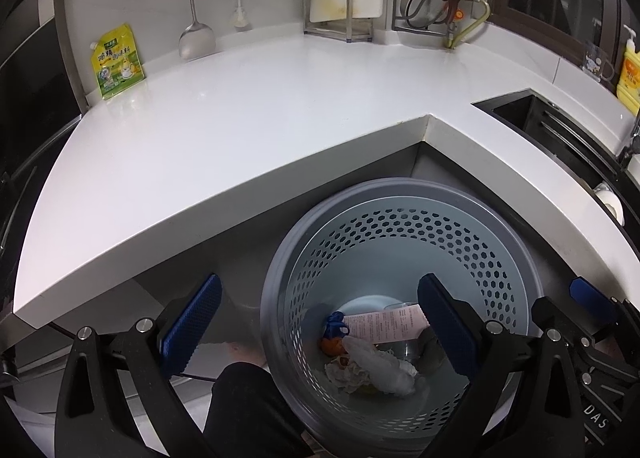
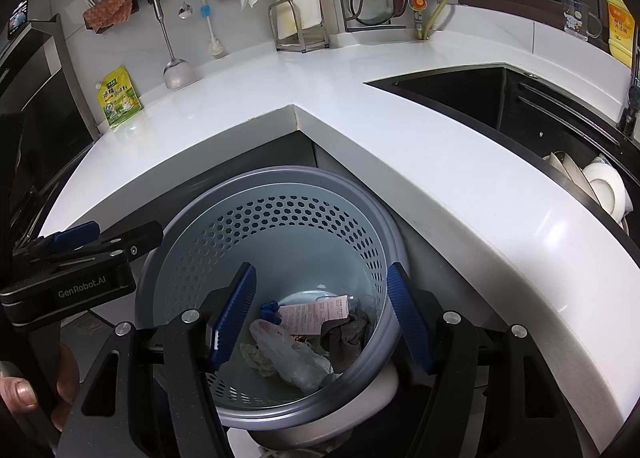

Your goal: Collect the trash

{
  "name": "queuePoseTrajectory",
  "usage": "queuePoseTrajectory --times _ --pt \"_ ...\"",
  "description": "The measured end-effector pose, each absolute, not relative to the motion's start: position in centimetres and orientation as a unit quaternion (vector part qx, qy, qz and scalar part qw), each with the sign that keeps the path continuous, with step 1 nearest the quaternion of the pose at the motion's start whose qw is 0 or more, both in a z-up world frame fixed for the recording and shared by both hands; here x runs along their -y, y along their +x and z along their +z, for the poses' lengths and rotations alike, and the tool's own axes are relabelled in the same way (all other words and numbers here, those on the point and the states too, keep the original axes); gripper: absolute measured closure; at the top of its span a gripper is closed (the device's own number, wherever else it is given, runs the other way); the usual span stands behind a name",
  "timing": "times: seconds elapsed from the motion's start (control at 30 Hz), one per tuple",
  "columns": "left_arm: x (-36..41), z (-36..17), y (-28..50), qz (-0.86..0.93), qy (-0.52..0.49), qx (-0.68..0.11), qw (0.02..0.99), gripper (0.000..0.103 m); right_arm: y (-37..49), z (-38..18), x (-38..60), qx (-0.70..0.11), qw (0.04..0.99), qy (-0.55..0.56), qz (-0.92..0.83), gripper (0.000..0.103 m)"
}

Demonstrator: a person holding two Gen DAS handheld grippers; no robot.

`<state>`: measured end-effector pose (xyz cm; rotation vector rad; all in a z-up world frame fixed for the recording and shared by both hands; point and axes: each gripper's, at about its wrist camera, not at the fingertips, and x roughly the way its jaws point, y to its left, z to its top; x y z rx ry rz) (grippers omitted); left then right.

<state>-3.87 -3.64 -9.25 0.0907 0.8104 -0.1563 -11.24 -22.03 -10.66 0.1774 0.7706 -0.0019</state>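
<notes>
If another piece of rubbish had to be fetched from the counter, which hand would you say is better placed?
Probably the left: its tongs gape empty beside the bare stretch of counter, while the right tongs hang over the bin.

Both tools: black frames, silver screws, blue ribbed pads; left tool [image 2: 76,258] marked "GenRobot.AI"; right tool [image 2: 320,318] same.
</notes>
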Motion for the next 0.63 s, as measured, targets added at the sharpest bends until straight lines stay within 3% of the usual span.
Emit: queuePoseTrajectory --times 0.63 --pt "3.67 -9.22 -3.91 -0.074 0.049 -0.394 0.915 0.006 -11.43 -10.39 22.06 -0.372 0.924 0.089 -0.004 0.038"
